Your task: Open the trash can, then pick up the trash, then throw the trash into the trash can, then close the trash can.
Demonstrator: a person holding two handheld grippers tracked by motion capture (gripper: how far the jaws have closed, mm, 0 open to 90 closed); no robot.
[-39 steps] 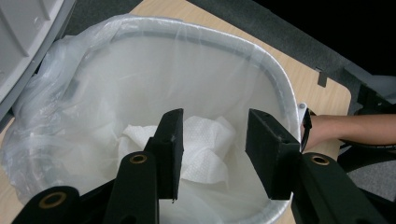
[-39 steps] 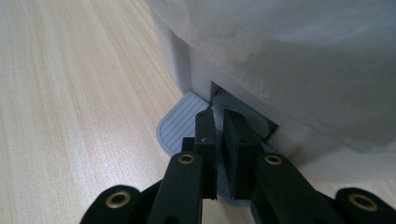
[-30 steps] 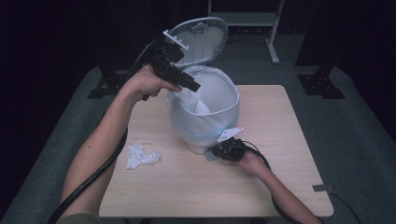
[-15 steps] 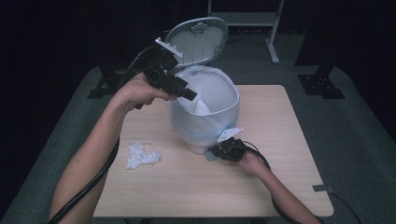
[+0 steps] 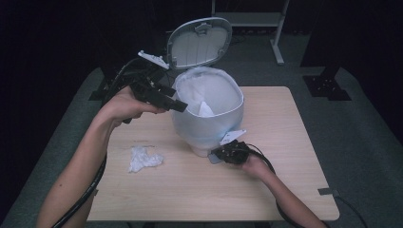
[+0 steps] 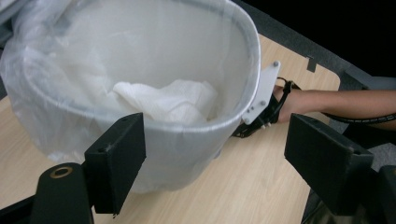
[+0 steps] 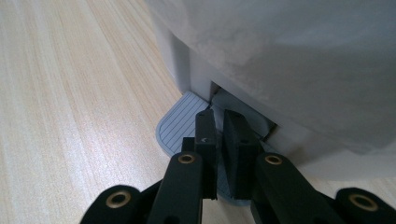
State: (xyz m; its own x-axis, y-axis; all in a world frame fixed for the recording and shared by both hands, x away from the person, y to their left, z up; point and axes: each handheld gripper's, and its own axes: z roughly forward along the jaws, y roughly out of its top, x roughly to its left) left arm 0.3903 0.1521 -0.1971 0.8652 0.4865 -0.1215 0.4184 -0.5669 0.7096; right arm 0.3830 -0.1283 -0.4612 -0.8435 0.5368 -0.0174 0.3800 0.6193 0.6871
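Looking down from the high view, a white pedal bin stands near the middle of a wooden table, its lid tipped up and back and a clear liner folded over its rim. A crumpled tissue lies inside the bin; another crumpled tissue rests on the table to the bin's left. The left gripper hovers at the bin's left rim, its jaws having just been opening, with nothing between them. The right gripper sits low at the bin's foot.

Seen from the left gripper view, the two black jaws stand wide apart and empty in front of the bin. The tissue lies in the liner, beyond the jaws. The right gripper shows behind the bin.

Seen from the right gripper view, the right gripper has its jaws pressed together, tips resting on the grey ribbed foot pedal at the bin's base.
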